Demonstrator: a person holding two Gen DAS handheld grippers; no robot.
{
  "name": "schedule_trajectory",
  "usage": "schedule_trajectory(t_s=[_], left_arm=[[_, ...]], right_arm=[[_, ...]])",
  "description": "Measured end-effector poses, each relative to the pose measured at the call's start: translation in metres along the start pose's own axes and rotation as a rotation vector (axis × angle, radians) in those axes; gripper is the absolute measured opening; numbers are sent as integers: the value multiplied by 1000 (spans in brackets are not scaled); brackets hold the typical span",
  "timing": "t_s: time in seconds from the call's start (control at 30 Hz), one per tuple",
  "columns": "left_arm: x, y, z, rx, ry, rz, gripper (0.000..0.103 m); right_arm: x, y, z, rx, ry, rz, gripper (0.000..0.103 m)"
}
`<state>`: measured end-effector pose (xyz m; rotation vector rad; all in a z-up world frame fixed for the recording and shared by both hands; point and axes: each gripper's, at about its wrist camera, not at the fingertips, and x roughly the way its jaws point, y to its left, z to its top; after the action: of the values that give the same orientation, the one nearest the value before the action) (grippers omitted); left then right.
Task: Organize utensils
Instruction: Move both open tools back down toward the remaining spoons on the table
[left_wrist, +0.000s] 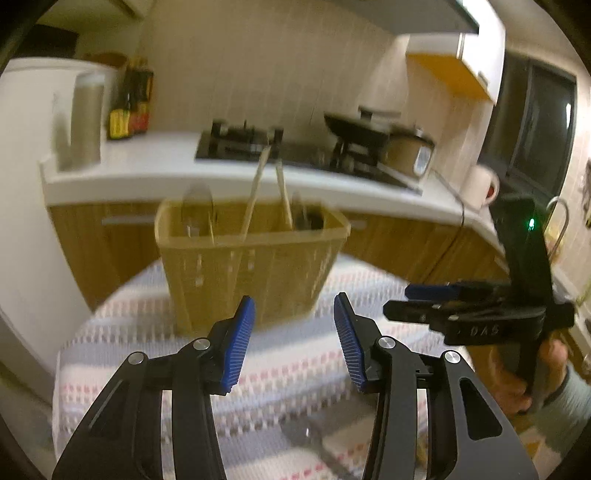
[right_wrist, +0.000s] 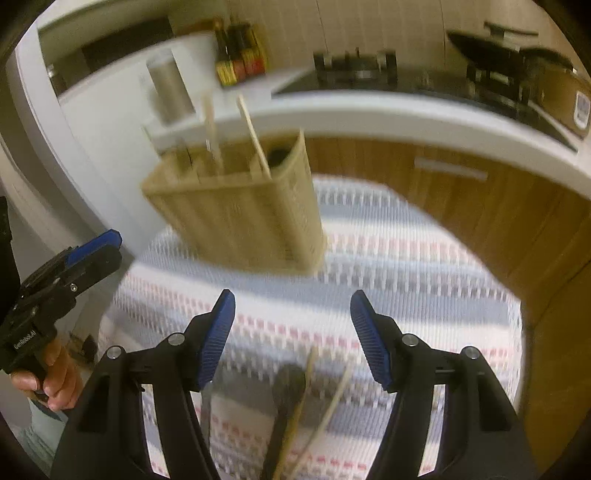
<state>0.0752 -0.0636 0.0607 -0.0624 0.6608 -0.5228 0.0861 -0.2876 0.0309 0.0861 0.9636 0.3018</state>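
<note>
Lettering "DAS" on right gripper (left_wrist: 417, 301), "GenRobot.AI" on left gripper (right_wrist: 110, 245)

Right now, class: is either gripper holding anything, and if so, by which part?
Nothing is held. The left gripper and right gripper both stand open over the striped cloth; loose chopsticks lie below the right one, untouched.

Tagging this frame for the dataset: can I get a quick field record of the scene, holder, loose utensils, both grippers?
surface: striped cloth
holder: tan slotted basket, upright on the cloth
in holder: chopsticks leaning out the top; other utensils blurred
loose utensils: dark spoon and two chopsticks lying on the cloth, below the right gripper
left gripper: open, nothing between the pads
right gripper: open, nothing held
background: stove on the counter
</note>
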Motion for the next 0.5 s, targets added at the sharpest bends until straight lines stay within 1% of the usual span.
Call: schedule_trajectory(t_s=[0.07, 0.1, 0.2, 0.33, 0.4, 0.5], left_arm=[[6, 2, -11, -13, 49, 5, 43], [8, 3, -15, -20, 68, 2, 43], [19, 9, -33, -42, 160, -8, 43], [31, 12, -52, -52, 262, 9, 43], [36, 11, -63, -56, 302, 10, 43], [42, 4, -78, -39, 347, 11, 43]], right_arm=[[7, -2, -9, 10, 50, 0, 60], [11, -4, -13, 18, 79, 11, 59], [21, -8, -23, 38, 147, 35, 56], [38, -15, -30, 76, 225, 53, 51], [46, -18, -34, 95, 254, 74, 47], [56, -17, -38, 104, 280, 73, 43]])
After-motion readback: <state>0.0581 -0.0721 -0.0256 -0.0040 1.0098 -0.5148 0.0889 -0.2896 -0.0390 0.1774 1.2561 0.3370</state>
